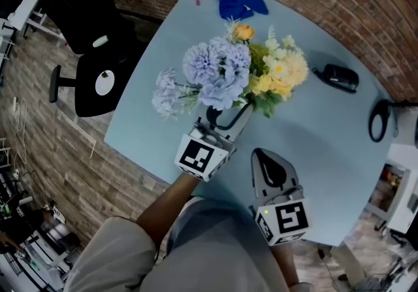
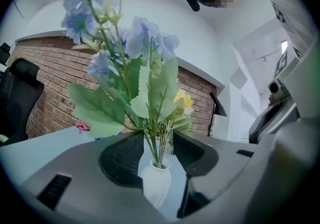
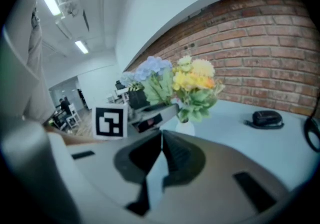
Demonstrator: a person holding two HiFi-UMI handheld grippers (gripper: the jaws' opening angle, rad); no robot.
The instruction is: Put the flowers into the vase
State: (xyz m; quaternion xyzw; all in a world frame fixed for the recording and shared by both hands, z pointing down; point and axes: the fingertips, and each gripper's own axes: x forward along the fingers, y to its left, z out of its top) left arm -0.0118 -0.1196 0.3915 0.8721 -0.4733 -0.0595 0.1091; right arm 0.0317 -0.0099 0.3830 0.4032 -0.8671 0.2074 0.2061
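Pale blue and yellow flowers with toothed green leaves rise on thin stems from a small, smooth white narrow-necked vase on the light blue bench, standing ungripped between the ribbed dark pads of the wide-open left claw, while the right claw, nearer the person, is closed and empty.

the left claw, at centre, is a pale grey wedge-shaped shell with black ribbed pads inside and a white cube printed with black square markers. the right claw, lower right, looks the same, with a small green light on its marker block. a loose grey-beige sleeve fills the lower left.
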